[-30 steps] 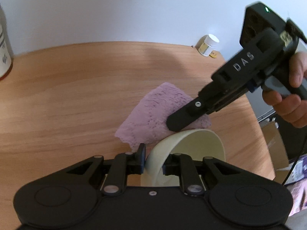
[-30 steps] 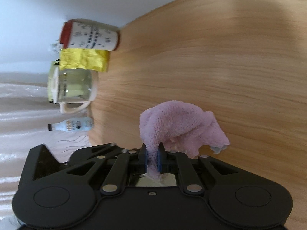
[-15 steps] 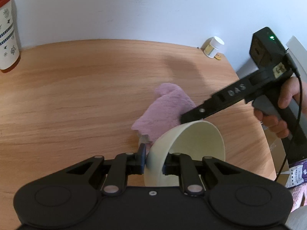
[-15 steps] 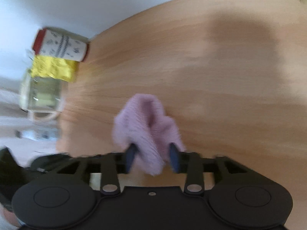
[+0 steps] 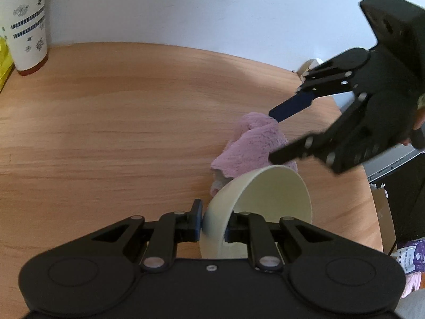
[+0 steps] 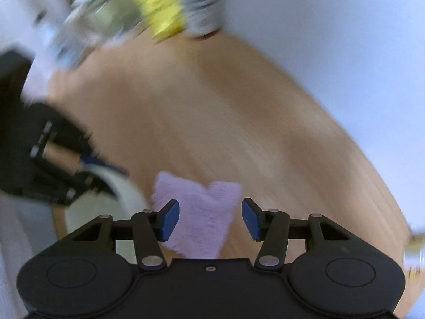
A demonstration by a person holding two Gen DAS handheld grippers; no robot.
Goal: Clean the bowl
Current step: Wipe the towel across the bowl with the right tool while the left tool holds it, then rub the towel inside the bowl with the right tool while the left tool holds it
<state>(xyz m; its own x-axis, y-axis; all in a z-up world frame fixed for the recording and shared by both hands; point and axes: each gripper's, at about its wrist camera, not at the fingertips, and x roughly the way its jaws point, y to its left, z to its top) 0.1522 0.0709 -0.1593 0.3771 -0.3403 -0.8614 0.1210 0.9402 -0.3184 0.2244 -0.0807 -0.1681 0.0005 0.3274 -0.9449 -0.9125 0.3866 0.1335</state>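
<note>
My left gripper (image 5: 212, 222) is shut on the rim of a cream bowl (image 5: 268, 202), held tilted just above the wooden table (image 5: 132, 122). A pink fluffy cloth (image 5: 255, 146) lies on the table just beyond the bowl. My right gripper (image 6: 209, 219) is open, its blue pads on either side of the cloth (image 6: 204, 212) without touching it. In the left wrist view the right gripper (image 5: 273, 135) hovers over the cloth from the right. The bowl (image 6: 106, 204) and left gripper (image 6: 53, 164) show blurred at the left of the right wrist view.
A white patterned canister with a red base (image 5: 26, 24) stands at the table's far left by the wall, a yellow object (image 5: 4, 63) beside it. A small white jar (image 5: 310, 65) sits at the far right edge. Boxes and bags (image 5: 403, 252) lie beyond the right edge.
My right gripper has opened and let go of the pink cloth, which now lies on the table, and has pulled back and swung round. The left gripper still holds the bowl.
</note>
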